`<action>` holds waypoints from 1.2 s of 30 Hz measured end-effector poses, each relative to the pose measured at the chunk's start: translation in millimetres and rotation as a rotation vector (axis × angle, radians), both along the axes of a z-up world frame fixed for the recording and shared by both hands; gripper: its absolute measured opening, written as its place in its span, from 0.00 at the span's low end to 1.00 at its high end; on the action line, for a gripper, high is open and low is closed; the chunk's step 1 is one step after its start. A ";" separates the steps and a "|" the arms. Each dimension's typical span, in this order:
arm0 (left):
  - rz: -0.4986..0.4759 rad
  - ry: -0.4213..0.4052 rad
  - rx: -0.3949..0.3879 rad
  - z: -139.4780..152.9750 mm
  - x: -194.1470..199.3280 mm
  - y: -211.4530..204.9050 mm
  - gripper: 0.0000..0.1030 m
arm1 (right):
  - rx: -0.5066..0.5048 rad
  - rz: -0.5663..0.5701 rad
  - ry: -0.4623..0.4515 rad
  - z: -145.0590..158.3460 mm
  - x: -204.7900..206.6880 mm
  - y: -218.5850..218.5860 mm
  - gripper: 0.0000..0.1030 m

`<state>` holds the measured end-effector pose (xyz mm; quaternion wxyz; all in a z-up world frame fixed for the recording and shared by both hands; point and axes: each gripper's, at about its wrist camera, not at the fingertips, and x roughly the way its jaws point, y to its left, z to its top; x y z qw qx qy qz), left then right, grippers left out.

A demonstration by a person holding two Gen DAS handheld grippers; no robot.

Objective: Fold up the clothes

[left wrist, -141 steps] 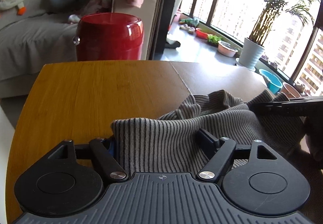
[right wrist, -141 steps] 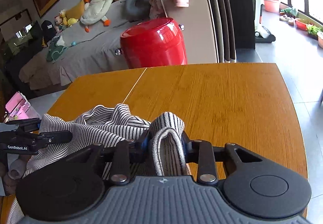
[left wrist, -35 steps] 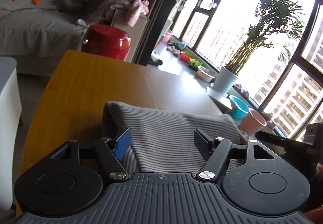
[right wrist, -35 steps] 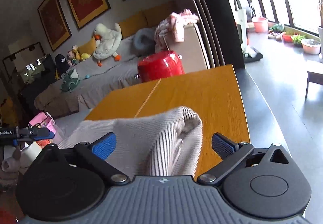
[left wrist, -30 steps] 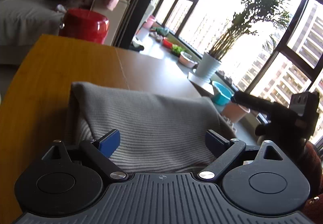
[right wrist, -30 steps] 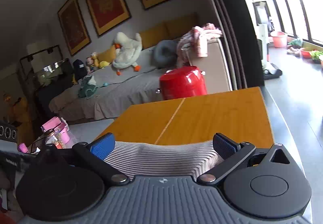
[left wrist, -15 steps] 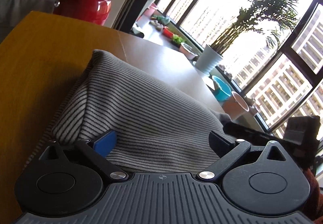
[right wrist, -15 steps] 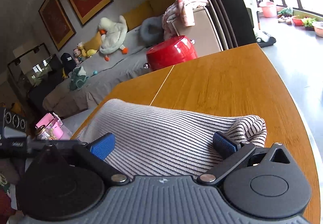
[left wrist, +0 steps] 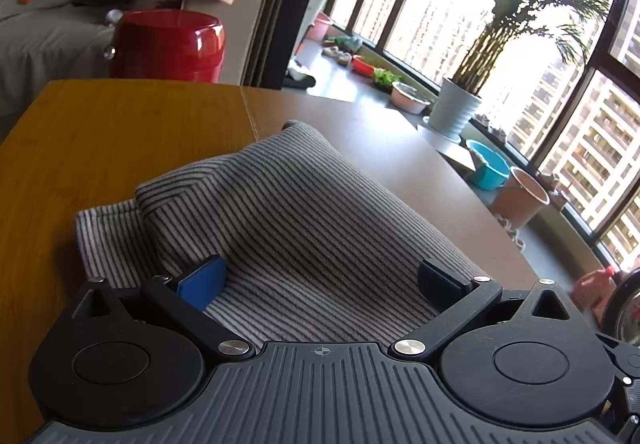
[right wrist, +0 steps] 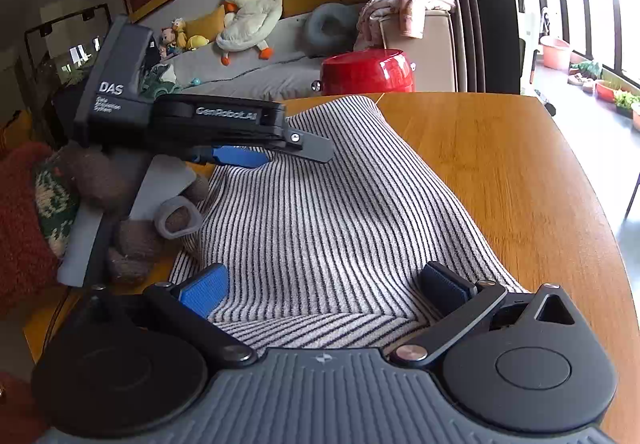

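Lying doubled over on the wooden table (right wrist: 500, 172), the striped knit garment (right wrist: 320, 212) runs lengthwise away from both cameras, directly between each gripper's spread fingers. The left gripper (left wrist: 320, 280) and right gripper (right wrist: 324, 284) both stand released over its near edge, grasping nothing. Beyond the table's far end stands a red stool (left wrist: 168, 44), clear of the cloth.

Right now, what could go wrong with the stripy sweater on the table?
The striped sweater reaches close to the table edge on the right, so a nudge might slide it off. Both the left tool and right tool are open, holding nothing, so the puffy fold might spring open. The left tool hovers close over the cloth and could snag it.
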<state>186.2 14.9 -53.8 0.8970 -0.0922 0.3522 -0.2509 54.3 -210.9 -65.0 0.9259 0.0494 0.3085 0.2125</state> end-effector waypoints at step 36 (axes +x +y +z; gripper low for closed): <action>0.000 0.002 -0.088 20.6 3.2 5.4 1.00 | -0.244 -0.015 -0.147 42.5 -27.4 -3.9 0.70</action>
